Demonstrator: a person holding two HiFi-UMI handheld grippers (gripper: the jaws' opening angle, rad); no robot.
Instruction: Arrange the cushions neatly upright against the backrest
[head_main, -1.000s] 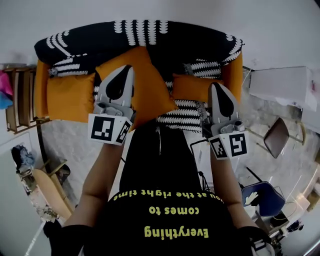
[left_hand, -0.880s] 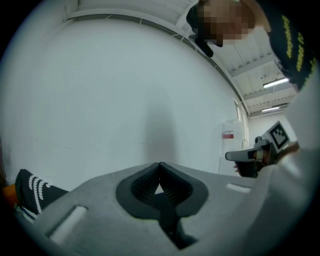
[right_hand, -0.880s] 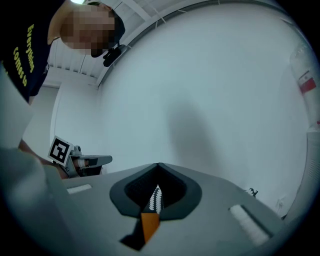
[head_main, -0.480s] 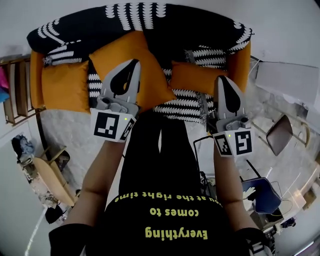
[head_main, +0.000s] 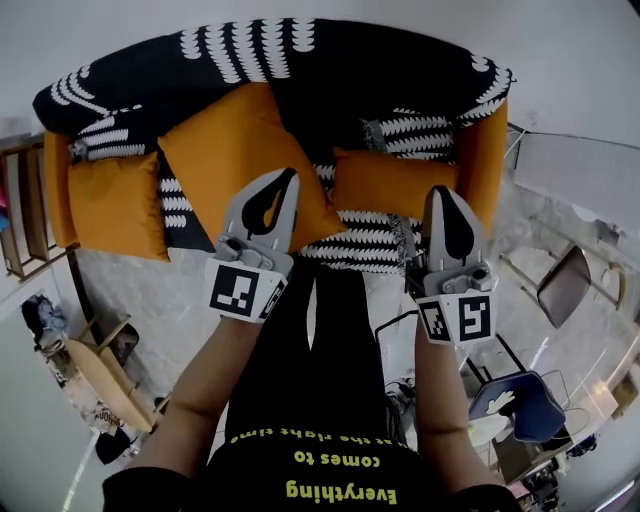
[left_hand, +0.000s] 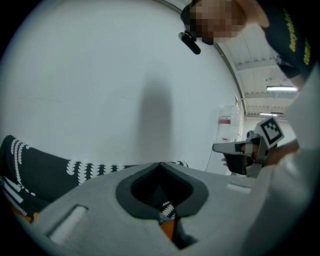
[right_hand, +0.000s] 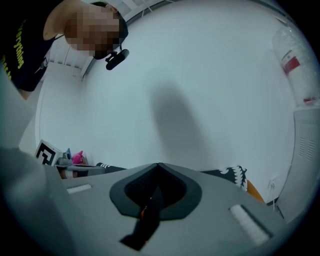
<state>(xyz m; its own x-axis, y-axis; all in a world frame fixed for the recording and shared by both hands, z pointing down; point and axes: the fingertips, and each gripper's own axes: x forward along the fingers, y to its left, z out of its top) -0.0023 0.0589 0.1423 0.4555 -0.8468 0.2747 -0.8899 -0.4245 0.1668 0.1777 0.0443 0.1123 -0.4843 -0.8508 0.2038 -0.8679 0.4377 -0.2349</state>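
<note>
A sofa (head_main: 483, 150) with orange arms wears a black-and-white throw (head_main: 330, 60) over its backrest. A large orange cushion (head_main: 230, 160) leans tilted at mid-seat. A second orange cushion (head_main: 115, 200) stands at the left end, and a third (head_main: 385, 182) lies low on the right. My left gripper (head_main: 287, 175) hovers shut and empty over the big cushion's lower right edge. Also shut and empty, my right gripper (head_main: 443, 192) sits just right of the low cushion. Both gripper views look up at a white wall over the closed left gripper (left_hand: 160, 165) and right gripper (right_hand: 158, 165).
Patterned pillows (head_main: 405, 130) lie against the backrest. A wooden shelf (head_main: 25, 205) stands left of the sofa. A white box (head_main: 580, 165), a brown chair (head_main: 560, 278) and a blue chair (head_main: 515, 400) crowd the right side. A wooden piece (head_main: 85, 370) lies at lower left.
Both shut grippers have drawn back from over the cushions toward the seat's front edge. The left one has shifted right, off the big cushion's middle.
</note>
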